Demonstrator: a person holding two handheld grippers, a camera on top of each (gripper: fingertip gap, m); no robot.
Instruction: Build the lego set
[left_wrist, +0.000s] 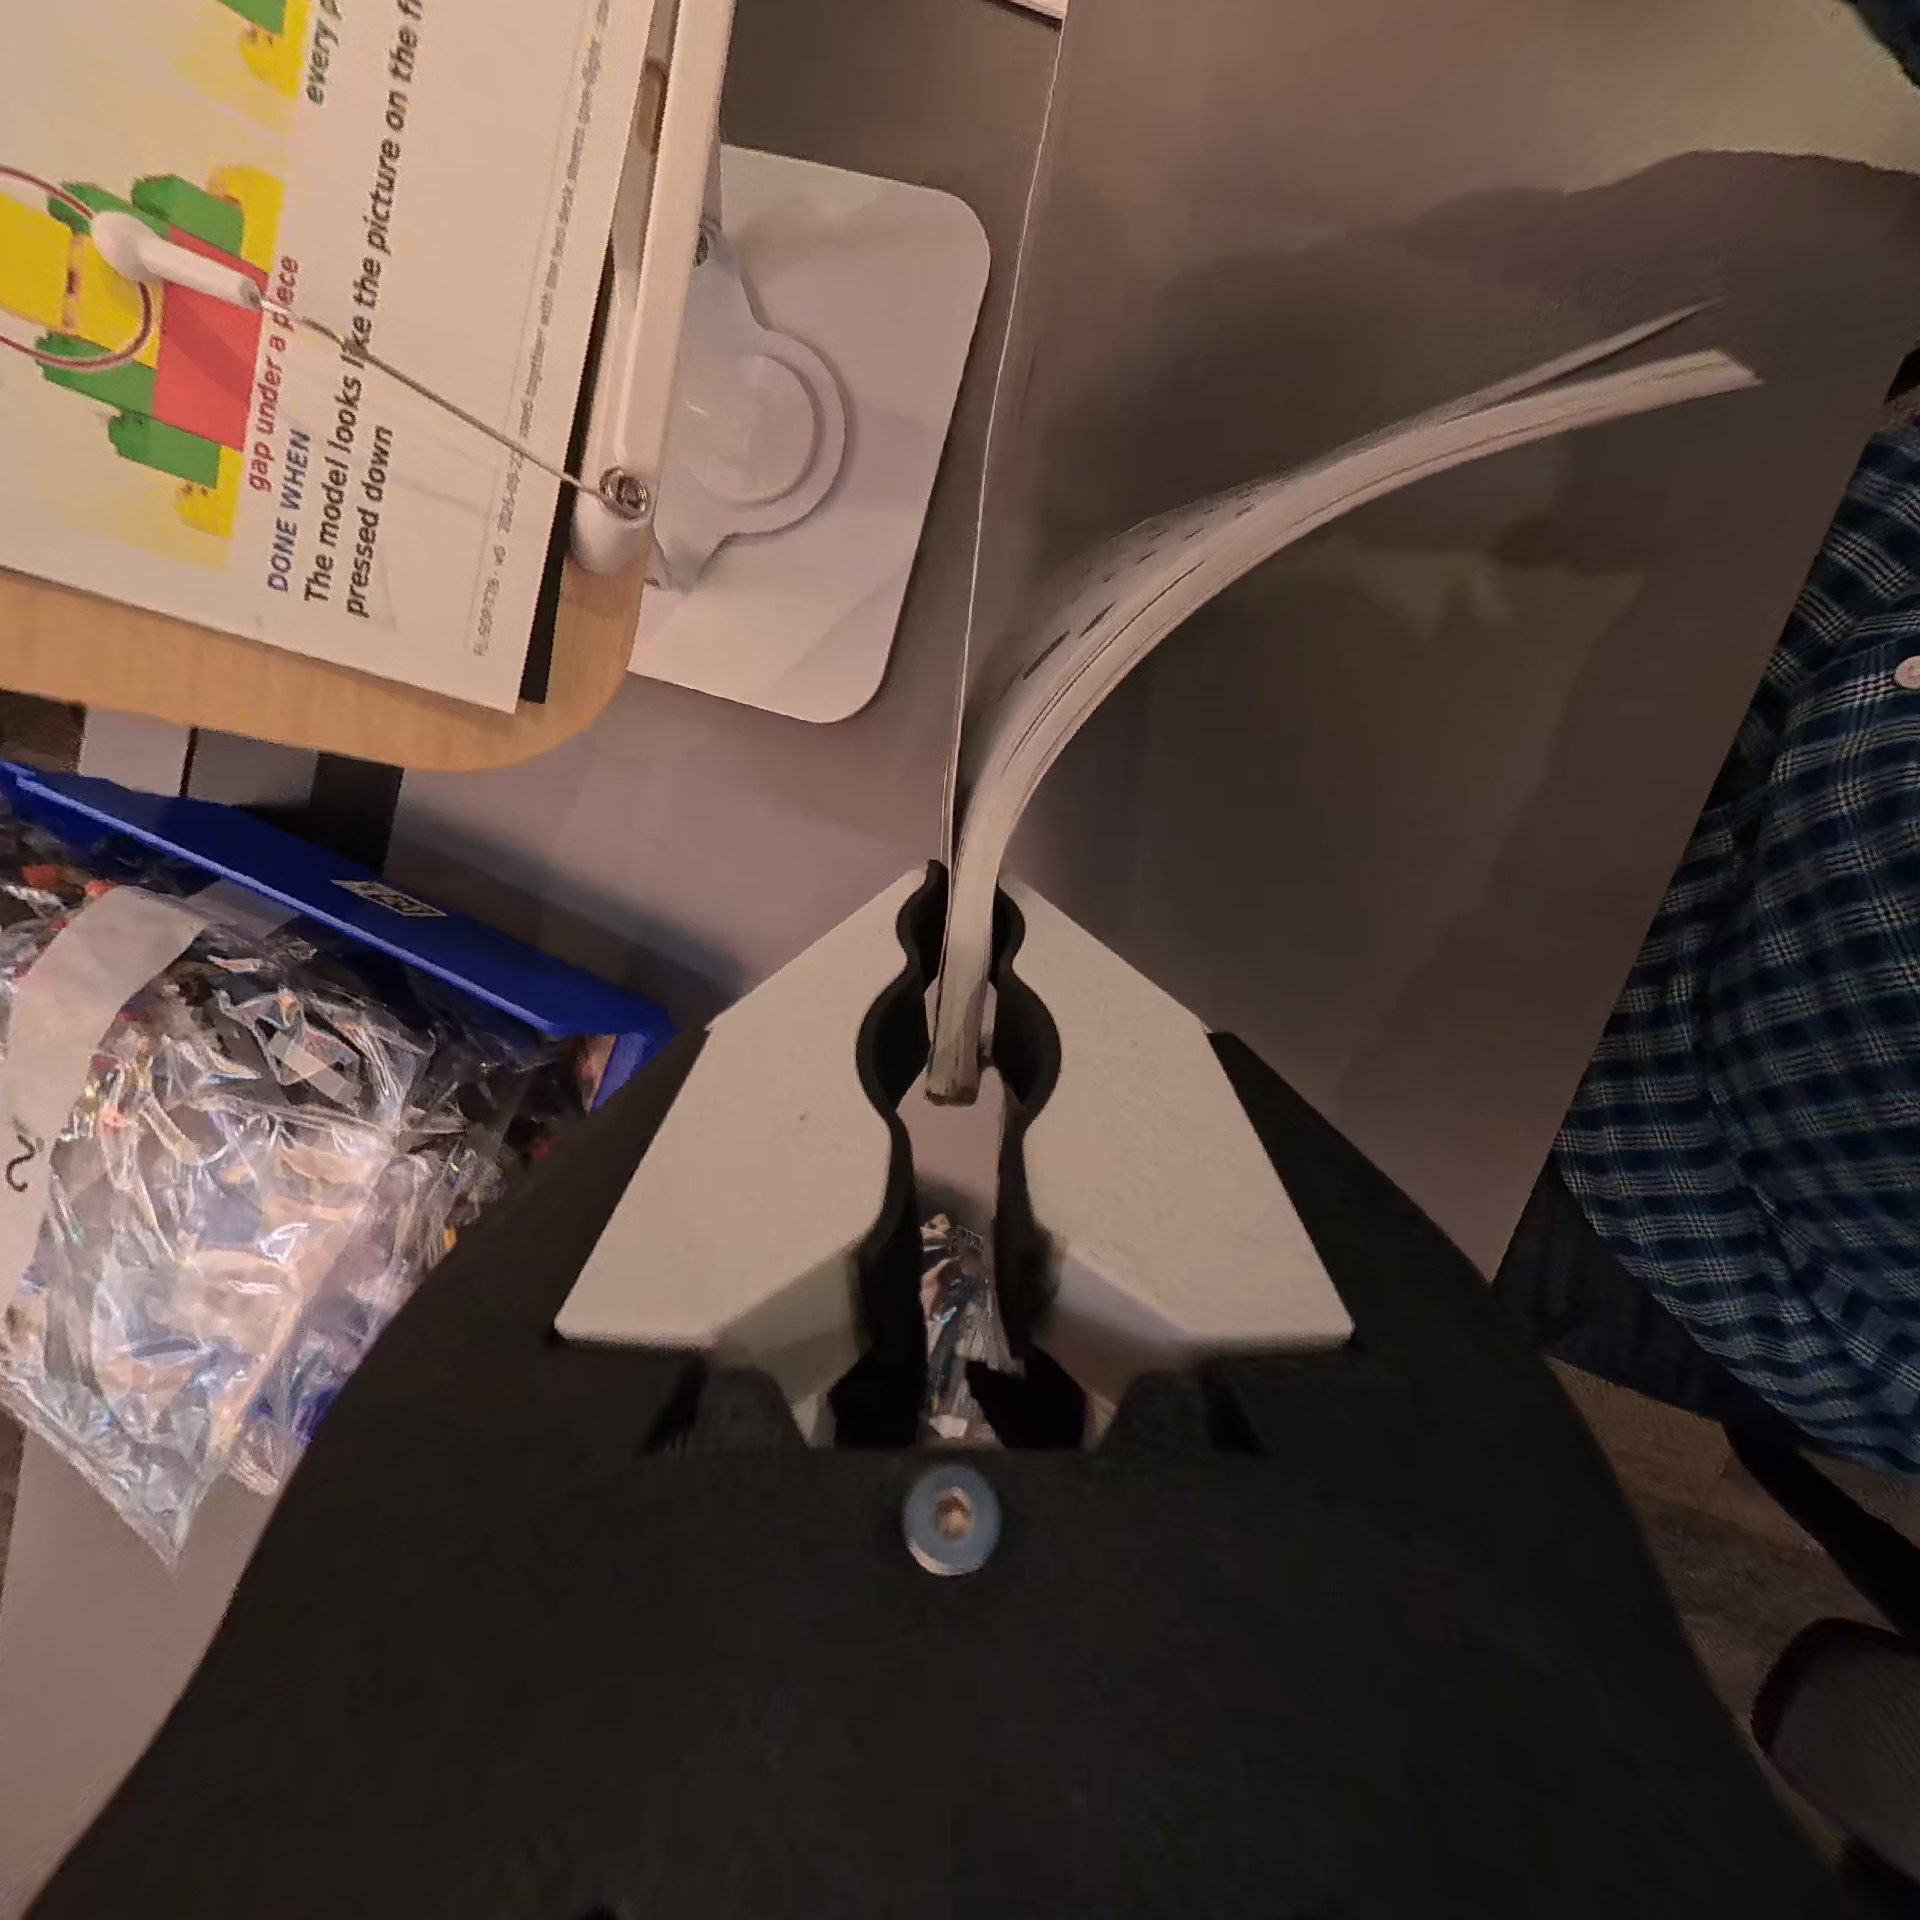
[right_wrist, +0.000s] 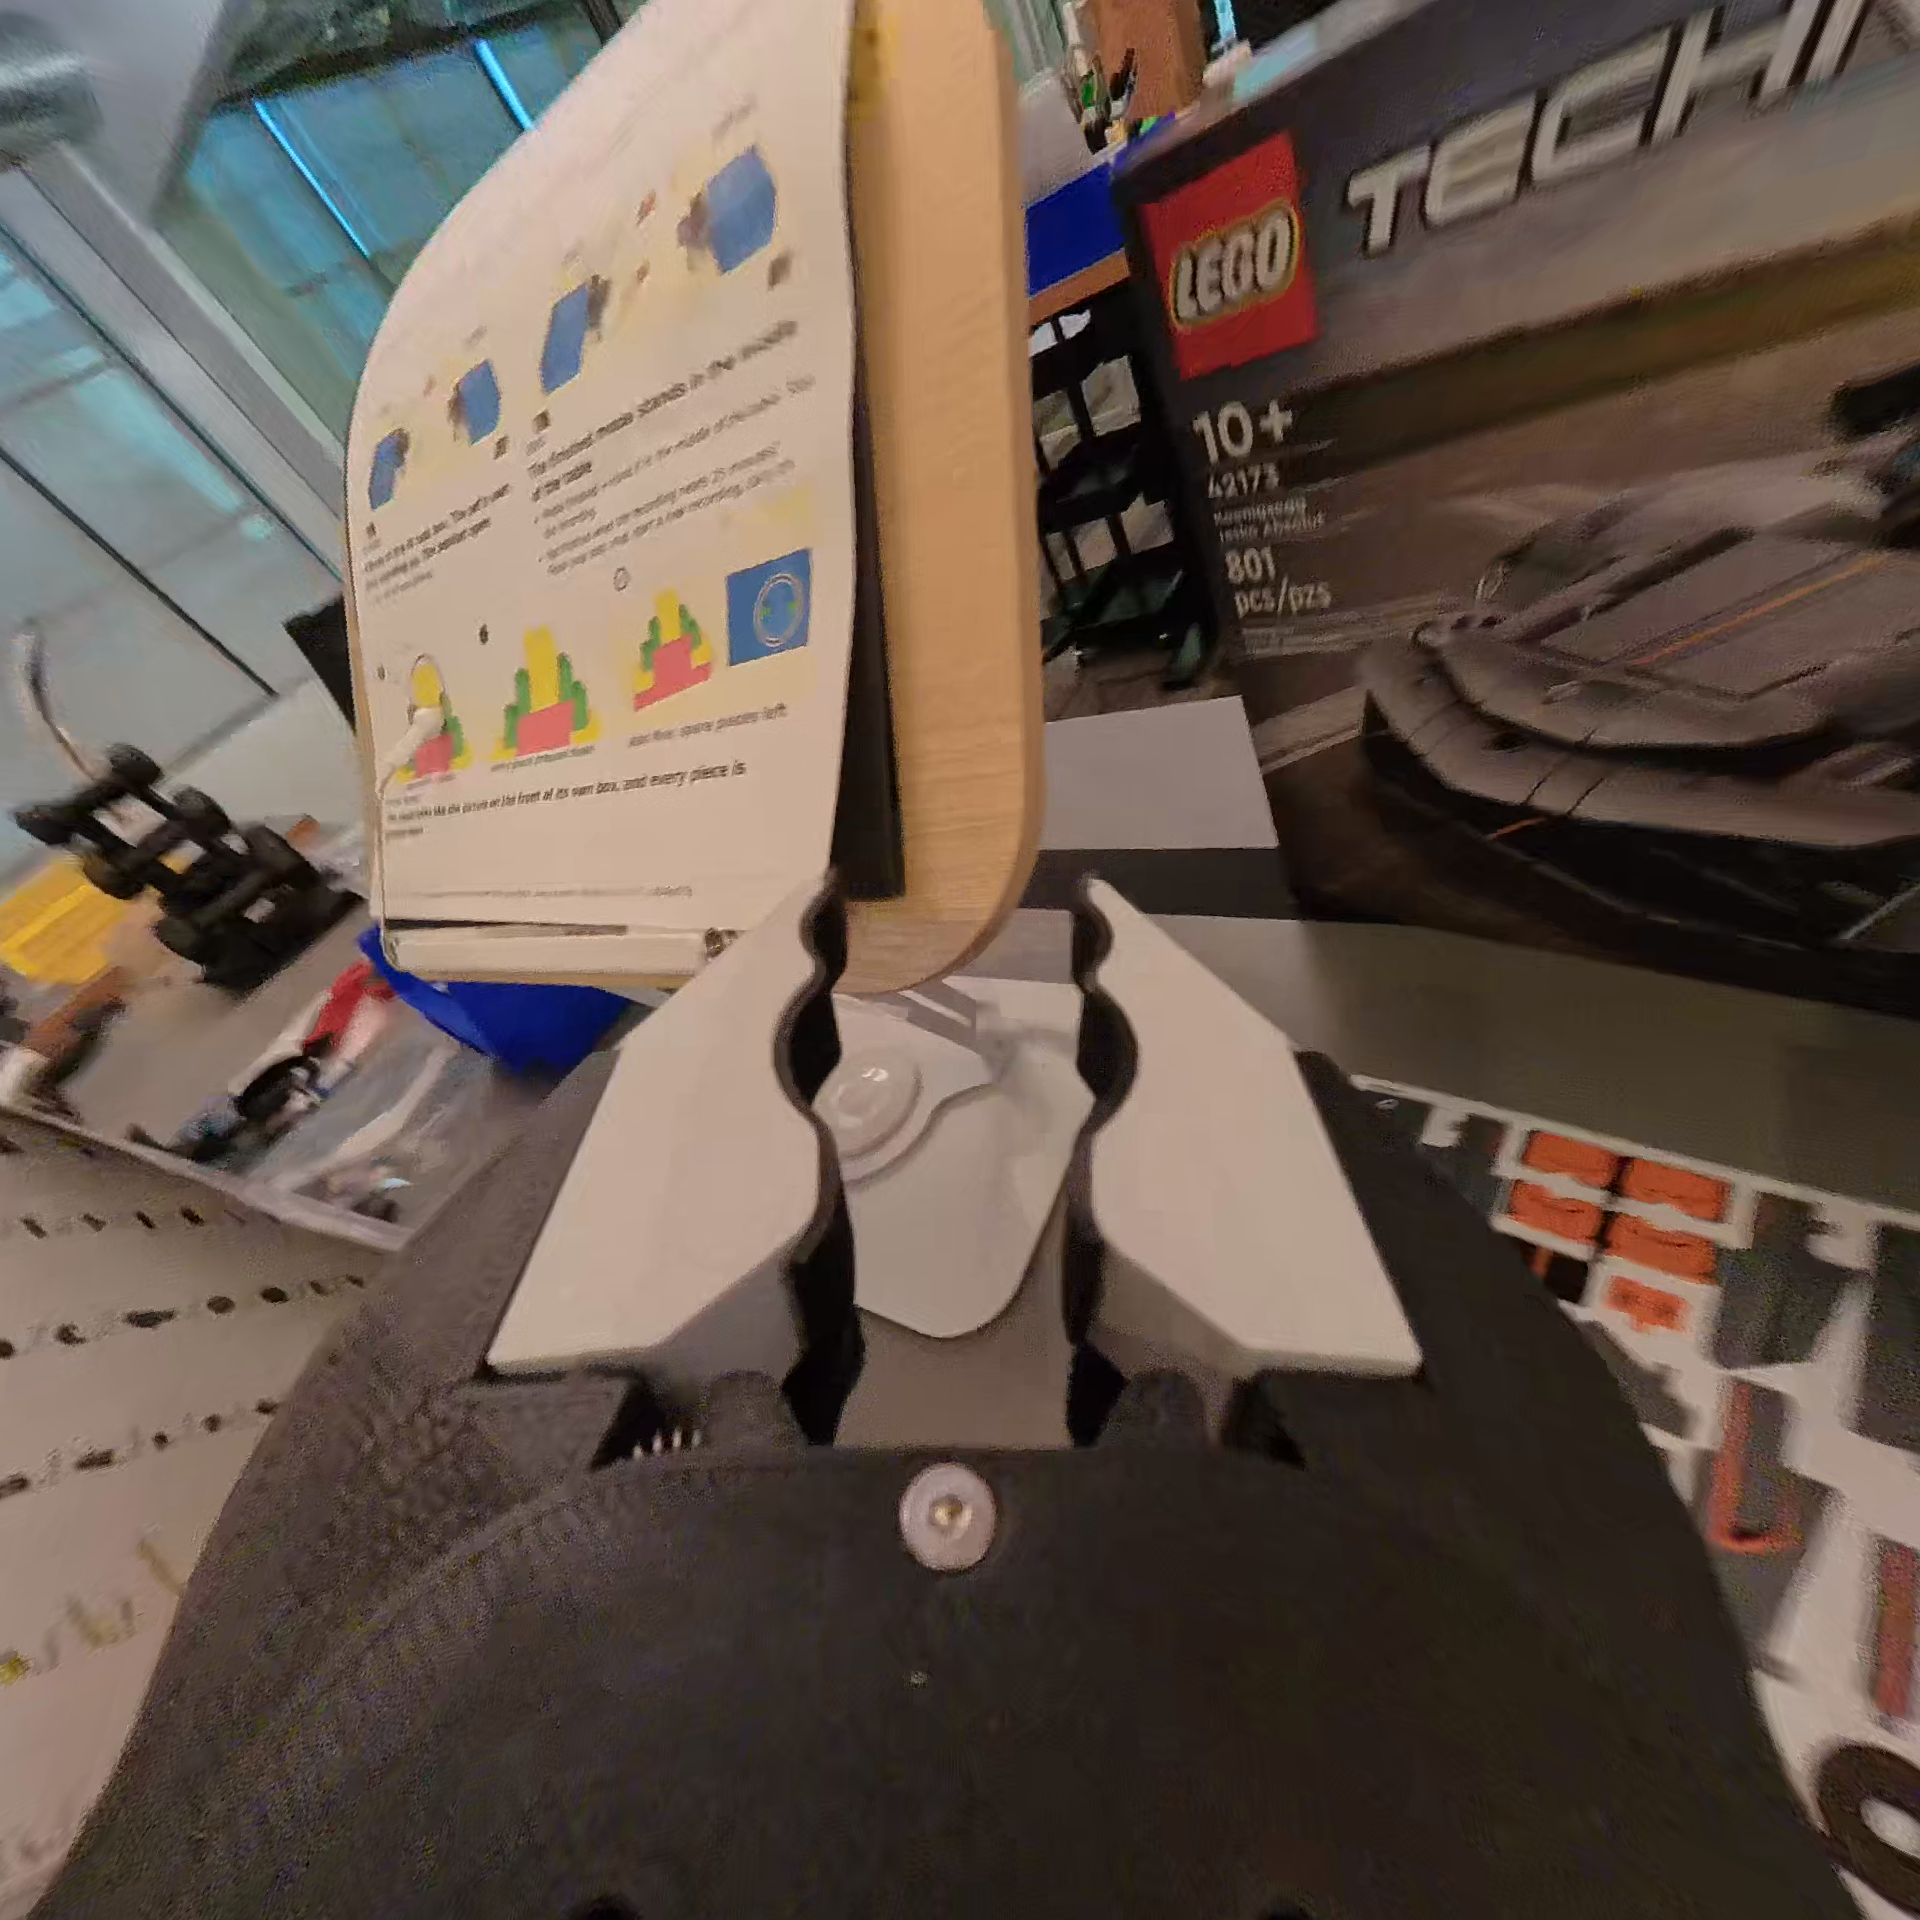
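1. Fingers: left gripper (left_wrist: 961, 997) is clamped on the spine end of a thick instruction booklet (left_wrist: 1226, 582), its pages fanning toward 2 o'clock; right gripper (right_wrist: 956, 997) is parted and empty.
2. Grey table (left_wrist: 1351, 935) spans the left wrist view.
3. Lego set box (right_wrist: 1558, 520) stands at 2 o'clock in the right wrist view, behind a printed parts sheet (right_wrist: 1714, 1299) at 4 o'clock.
4. Wooden stand board (right_wrist: 945, 520) with an instruction sheet (right_wrist: 623, 520) sits straight ahead at 12 o'clock, on a white base (left_wrist: 883, 436).
5. Clear bags of pieces (left_wrist: 208, 1143) lie at 9 o'clock in the left wrist view, beside a blue bin (left_wrist: 364, 894).
6. Plaid sleeve (left_wrist: 1787, 935) at 3 o'clock.
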